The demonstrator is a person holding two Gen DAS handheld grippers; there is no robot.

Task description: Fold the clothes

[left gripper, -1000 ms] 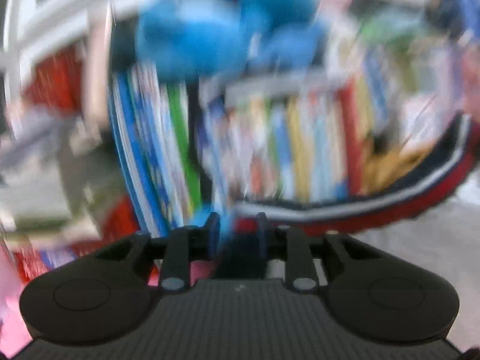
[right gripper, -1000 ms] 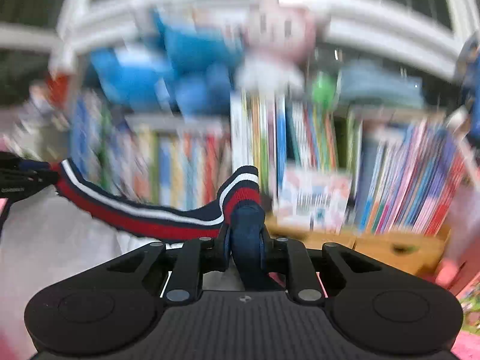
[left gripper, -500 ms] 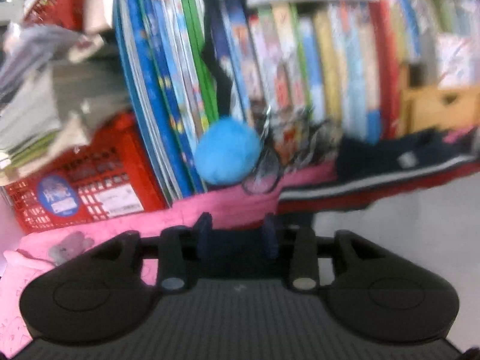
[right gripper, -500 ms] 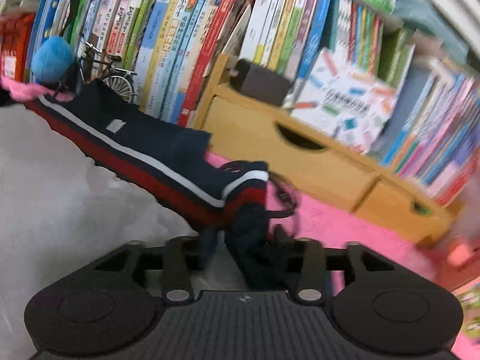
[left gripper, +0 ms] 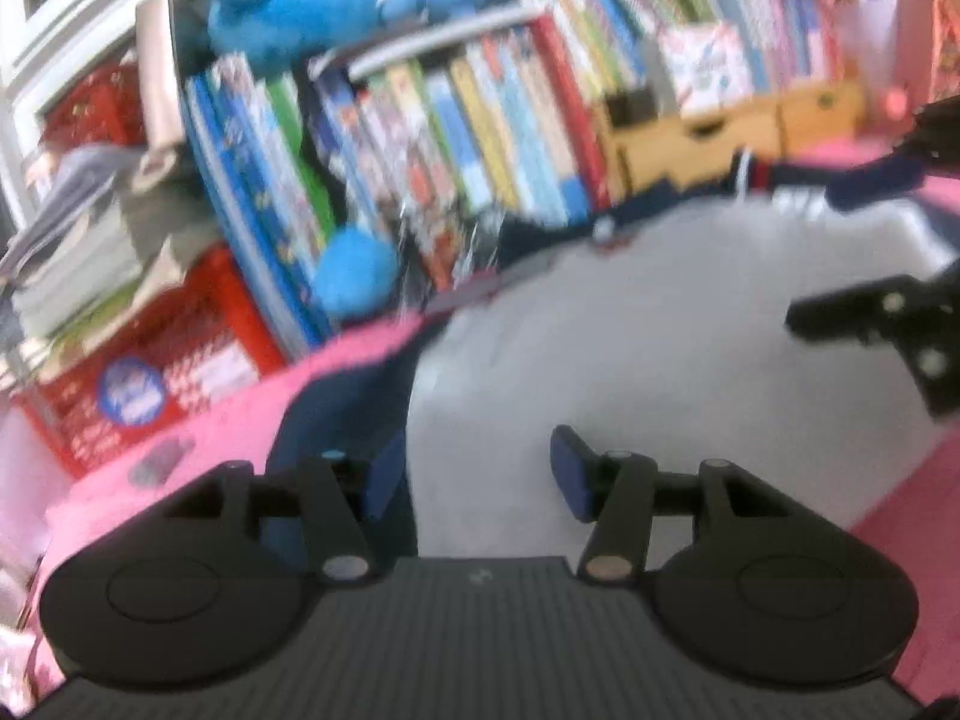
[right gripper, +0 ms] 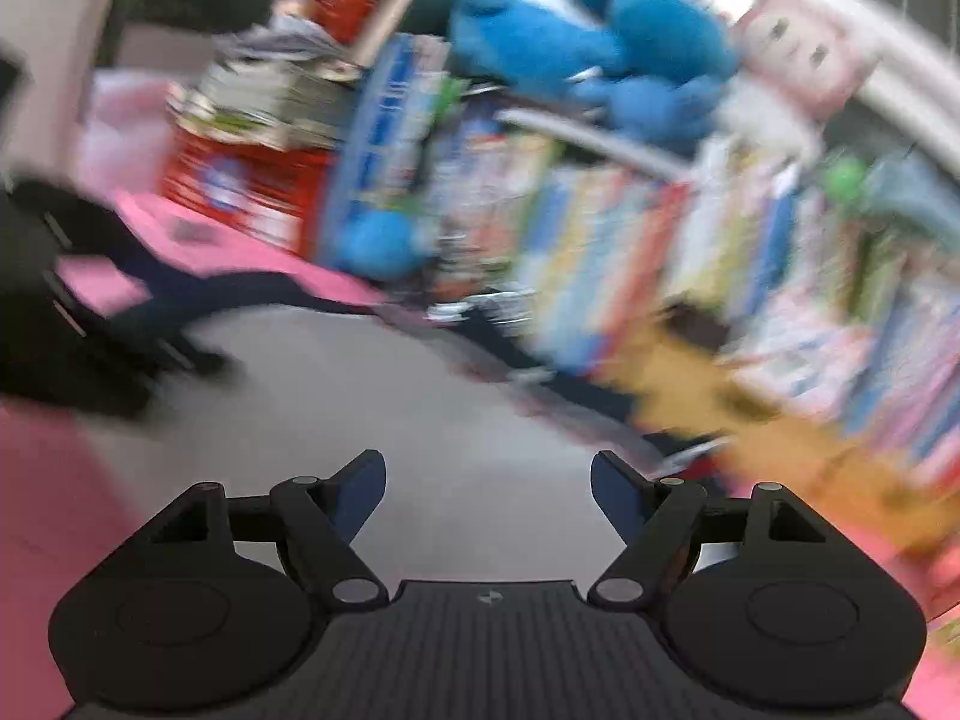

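Left gripper [left gripper: 474, 474]: jaws spread, having just been opening; blue pads well apart, nothing pinched; grey cloth in the gap, with the navy fabric just at the left pad; also seen as a dark blurred shape at the left edge of the right wrist view.
Right gripper [right gripper: 487, 489]: jaws spread wide, having just been opening; nothing between the pads, only grey cloth in the gap; also visible at the right edge of the left wrist view.
Garment [left gripper: 336, 420]: navy fabric with red and white striped trim, released by both grippers; draped along the far and left border of the grey surface, running from beside the left pad back toward the bookshelf and on to the right.
Grey surface [left gripper: 630, 348]: pale grey cloth spread flat in front of both grippers; whether part of the garment or a separate piece cannot be told.
Pink cover [right gripper: 54, 480]: lying under the grey cloth, showing on both sides.
Bookshelf [left gripper: 480, 138]: row of upright children's books just behind the garment, heavily blurred.
Blue plush toys [right gripper: 588, 42]: lying on top of the books.
Blue pompom [left gripper: 354, 276]: resting against the book spines, near the garment's far edge.
Red crate [left gripper: 144, 360]: left of the books, a paper stack on top.
Wooden drawer box [left gripper: 708, 138]: right of the books.
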